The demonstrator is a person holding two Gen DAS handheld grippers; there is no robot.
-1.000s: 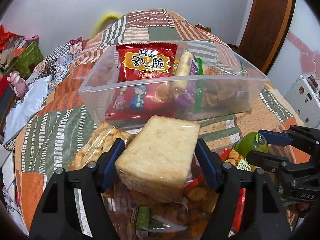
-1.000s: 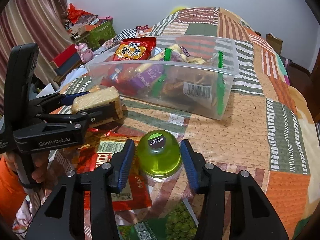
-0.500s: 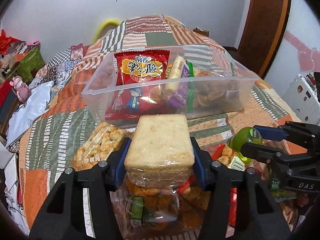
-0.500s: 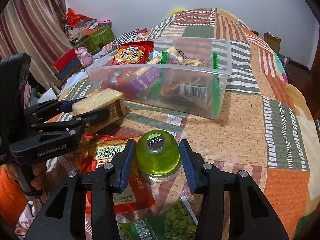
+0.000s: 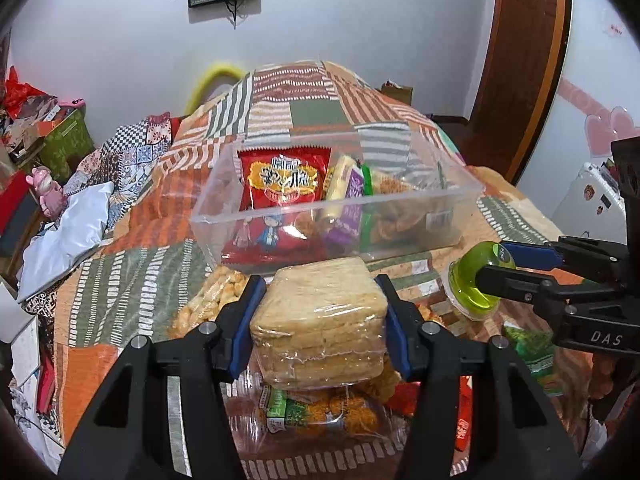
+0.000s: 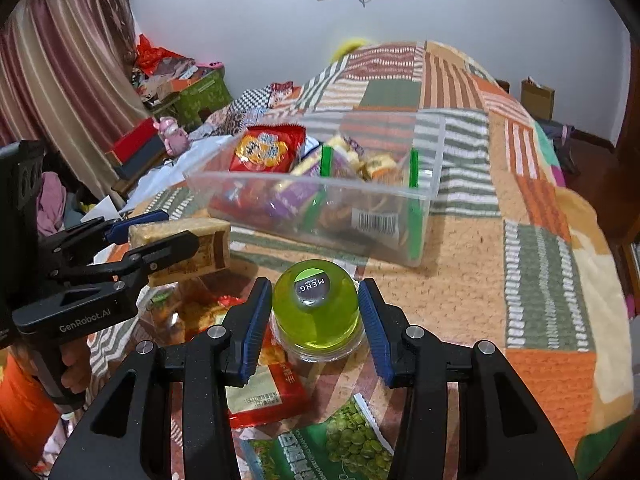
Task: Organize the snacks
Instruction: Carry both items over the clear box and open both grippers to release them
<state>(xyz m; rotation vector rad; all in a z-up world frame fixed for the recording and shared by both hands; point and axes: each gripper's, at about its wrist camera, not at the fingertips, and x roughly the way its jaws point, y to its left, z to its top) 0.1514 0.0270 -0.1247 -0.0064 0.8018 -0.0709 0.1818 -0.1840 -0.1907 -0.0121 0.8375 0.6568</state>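
The left gripper (image 5: 320, 322) has just closed on the cracker pack (image 5: 322, 320), now pinched and lifted; the bin (image 5: 460, 216) lies straight ahead. The right gripper (image 6: 312, 318) pinches the jelly cup (image 6: 316, 312), bin ahead too.

clear bin (image 5: 280, 216) open-topped, half full, snack packets (image 6: 264, 392) crowding quilt (image 6: 472, 248)
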